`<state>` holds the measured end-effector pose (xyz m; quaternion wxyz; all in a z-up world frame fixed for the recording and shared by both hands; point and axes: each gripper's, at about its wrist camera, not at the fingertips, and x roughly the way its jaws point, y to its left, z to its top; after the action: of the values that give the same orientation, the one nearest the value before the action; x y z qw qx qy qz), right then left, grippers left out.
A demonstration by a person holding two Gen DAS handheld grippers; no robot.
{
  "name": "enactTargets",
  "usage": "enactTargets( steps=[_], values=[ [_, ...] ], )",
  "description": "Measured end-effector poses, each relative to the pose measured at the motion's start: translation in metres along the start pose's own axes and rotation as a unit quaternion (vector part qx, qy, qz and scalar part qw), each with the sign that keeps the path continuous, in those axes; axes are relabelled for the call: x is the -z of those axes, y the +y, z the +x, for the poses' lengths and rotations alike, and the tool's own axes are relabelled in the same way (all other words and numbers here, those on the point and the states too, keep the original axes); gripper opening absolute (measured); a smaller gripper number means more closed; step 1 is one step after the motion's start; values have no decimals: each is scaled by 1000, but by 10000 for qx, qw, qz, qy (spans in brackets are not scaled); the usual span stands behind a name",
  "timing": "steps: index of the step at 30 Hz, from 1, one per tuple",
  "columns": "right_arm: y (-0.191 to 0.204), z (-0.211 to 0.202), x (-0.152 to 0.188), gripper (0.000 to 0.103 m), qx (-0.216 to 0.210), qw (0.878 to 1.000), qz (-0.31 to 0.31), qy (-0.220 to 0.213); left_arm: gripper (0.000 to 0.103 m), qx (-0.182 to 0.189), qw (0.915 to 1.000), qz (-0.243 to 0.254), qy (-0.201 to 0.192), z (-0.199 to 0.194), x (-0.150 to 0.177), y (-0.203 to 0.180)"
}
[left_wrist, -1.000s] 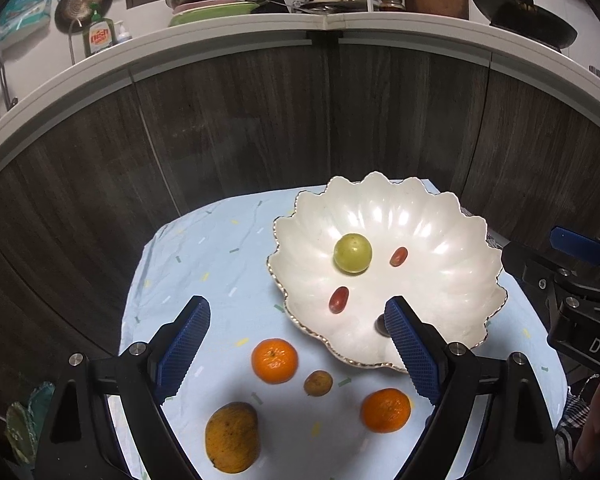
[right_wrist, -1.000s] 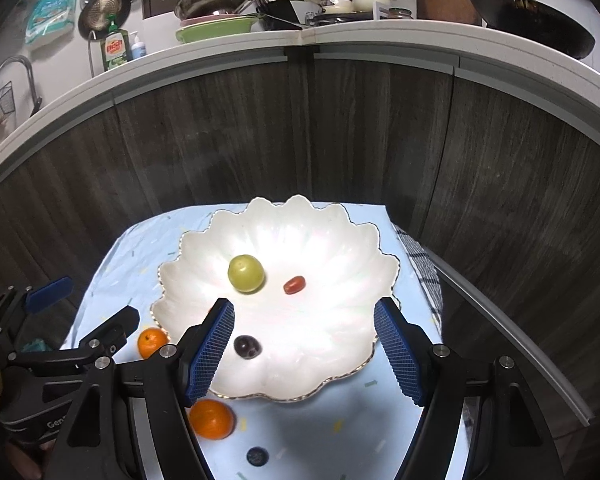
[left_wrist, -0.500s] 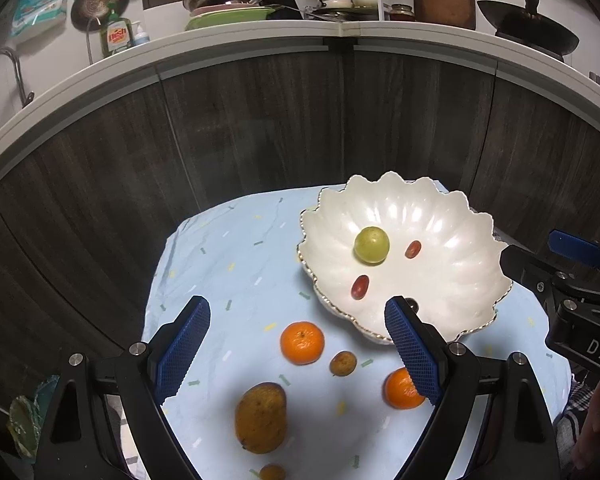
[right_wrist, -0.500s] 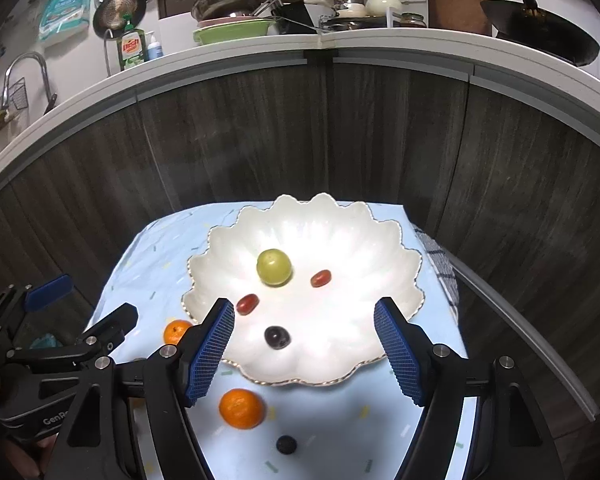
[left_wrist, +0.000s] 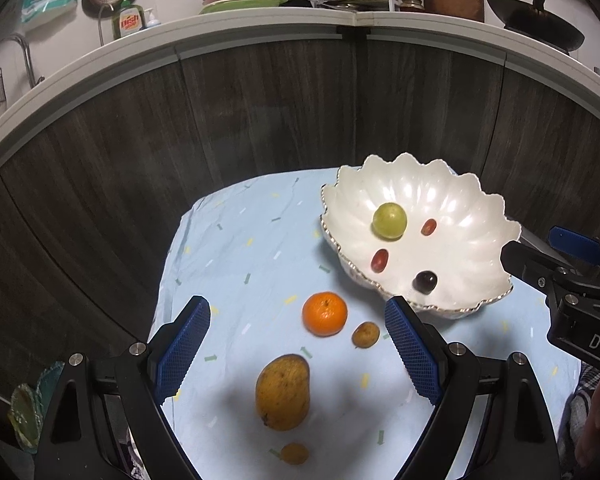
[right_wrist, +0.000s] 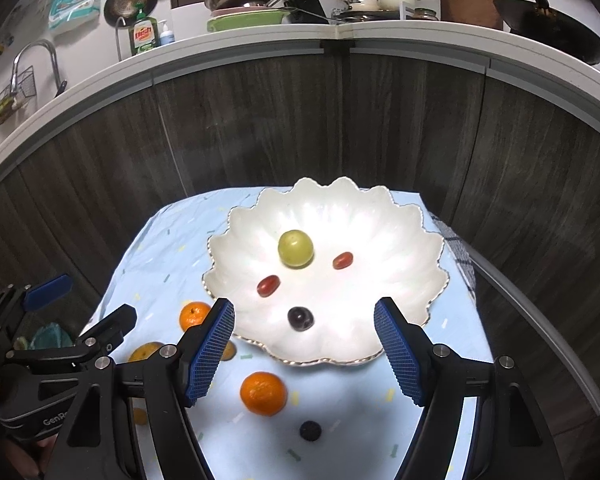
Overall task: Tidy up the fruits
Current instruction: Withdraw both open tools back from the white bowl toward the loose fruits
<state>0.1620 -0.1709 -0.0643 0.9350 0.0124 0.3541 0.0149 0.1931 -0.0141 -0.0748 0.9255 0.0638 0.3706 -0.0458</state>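
Observation:
A white scalloped bowl [left_wrist: 464, 200] [right_wrist: 400, 240] on a pale blue cloth holds a green grape [left_wrist: 389, 220] [right_wrist: 295, 248], two red grapes [left_wrist: 379, 260] [left_wrist: 428, 226] and a dark grape [left_wrist: 425, 282] [right_wrist: 300, 318]. On the cloth lie a mandarin [left_wrist: 324, 313], a small brown fruit [left_wrist: 365, 334], a mango [left_wrist: 283, 391] and a small orange fruit [left_wrist: 295, 453]. The right wrist view shows a second mandarin [right_wrist: 263, 393] and a dark berry [right_wrist: 310, 430]. My left gripper [left_wrist: 298, 344] is open above the loose fruits. Over the bowl's near rim, my right gripper [right_wrist: 304, 344] is open and holds nothing.
Dark wood cabinet fronts curve behind the cloth under a white counter with a dish-soap bottle [left_wrist: 129, 20], pans and a wok [left_wrist: 540, 28]. A checked towel [right_wrist: 458, 256] hangs at the cloth's right edge. Greenish glass dishes [left_wrist: 26, 412] sit low on the left.
Both grippers have pulled back from the bowl, so it looks smaller and more fruit shows on the cloth. The jaws have kept the same width. No fruit has moved.

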Motion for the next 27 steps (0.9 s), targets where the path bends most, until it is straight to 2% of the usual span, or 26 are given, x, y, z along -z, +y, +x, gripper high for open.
enactTargets(
  steps=[27],
  values=[
    [28,6,41,73,-41,9995,-232,188,89,-31,9997,-92,231,2,61,17]
  ],
)
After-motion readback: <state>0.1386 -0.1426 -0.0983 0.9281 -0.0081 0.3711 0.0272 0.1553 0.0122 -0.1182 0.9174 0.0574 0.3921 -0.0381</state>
